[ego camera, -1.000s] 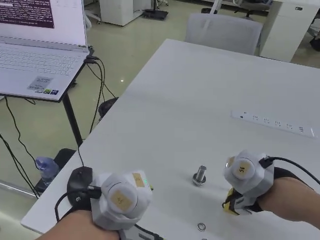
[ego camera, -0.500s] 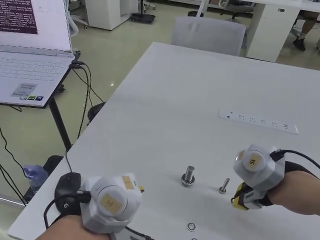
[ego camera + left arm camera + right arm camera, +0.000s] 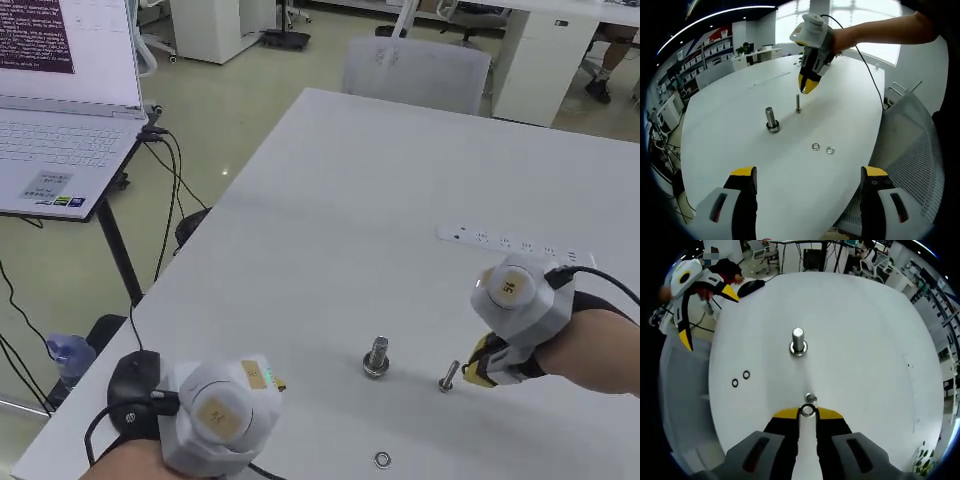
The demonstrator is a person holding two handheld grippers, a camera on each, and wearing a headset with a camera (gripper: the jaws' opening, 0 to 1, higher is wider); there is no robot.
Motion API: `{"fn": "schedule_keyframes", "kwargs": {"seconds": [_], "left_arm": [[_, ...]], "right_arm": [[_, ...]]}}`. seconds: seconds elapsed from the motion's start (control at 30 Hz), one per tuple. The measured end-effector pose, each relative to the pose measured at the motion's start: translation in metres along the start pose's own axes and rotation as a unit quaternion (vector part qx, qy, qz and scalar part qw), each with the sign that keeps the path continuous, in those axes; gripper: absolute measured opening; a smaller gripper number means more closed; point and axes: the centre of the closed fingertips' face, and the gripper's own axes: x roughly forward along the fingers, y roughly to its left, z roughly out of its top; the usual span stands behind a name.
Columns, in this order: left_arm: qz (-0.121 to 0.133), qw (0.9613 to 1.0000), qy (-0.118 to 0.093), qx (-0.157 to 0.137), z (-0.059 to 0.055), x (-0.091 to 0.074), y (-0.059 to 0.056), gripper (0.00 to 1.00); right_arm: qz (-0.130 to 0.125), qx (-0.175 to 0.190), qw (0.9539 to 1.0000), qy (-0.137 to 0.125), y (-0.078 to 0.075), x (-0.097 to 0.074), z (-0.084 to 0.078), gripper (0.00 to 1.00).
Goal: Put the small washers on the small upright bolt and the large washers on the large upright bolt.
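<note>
The large upright bolt (image 3: 376, 357) stands mid-table with a washer at its base, and the thin small bolt (image 3: 448, 376) stands just right of it. My right gripper (image 3: 480, 372) sits right beside the small bolt. In the right gripper view it (image 3: 808, 413) is shut on a small washer (image 3: 808, 410), held just short of the small bolt's top (image 3: 810, 398), with the large bolt (image 3: 798, 341) beyond. Two loose washers (image 3: 815, 146) (image 3: 830, 150) lie flat on the table. My left gripper (image 3: 809, 175) is open and holds nothing, low at the table's near left (image 3: 215, 415).
A white power strip (image 3: 515, 245) lies at the far right of the white table (image 3: 330, 200). A black mouse (image 3: 135, 385) sits at the near left edge. An open laptop (image 3: 60, 100) stands on a side stand to the left, and a grey chair (image 3: 415, 70) behind the table.
My right gripper has moved forward, from nearer than the small bolt to right beside it. The left gripper has stayed at the near left. The head camera has shifted slightly.
</note>
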Motion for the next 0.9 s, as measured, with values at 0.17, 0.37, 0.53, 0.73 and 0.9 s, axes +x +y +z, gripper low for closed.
{"fn": "schedule_keyframes", "kwargs": {"seconds": [0.17,0.37,0.53,0.73,0.9], "left_arm": [[-0.001,1.0000,-0.006,-0.005,0.002,-0.001,0.000,0.87],[-0.006,0.9998,-0.016,-0.012,0.005,-0.001,0.000,0.92],[-0.006,0.9998,-0.014,-0.010,0.003,-0.001,-0.001,0.94],[-0.011,0.9997,-0.019,-0.014,0.004,0.000,-0.005,0.98],[-0.010,0.9997,-0.018,-0.013,0.003,0.001,-0.003,0.98]], "right_arm": [[-0.002,-0.004,1.0000,-0.002,-0.002,0.001,0.006,0.13],[0.001,-0.009,1.0000,0.002,-0.003,0.007,0.009,0.13],[-0.001,-0.012,0.9999,0.008,-0.005,0.010,0.009,0.13],[0.001,-0.009,0.9999,0.012,-0.006,0.012,0.006,0.13],[0.004,-0.010,0.9998,0.015,-0.006,0.014,0.006,0.13]]}}
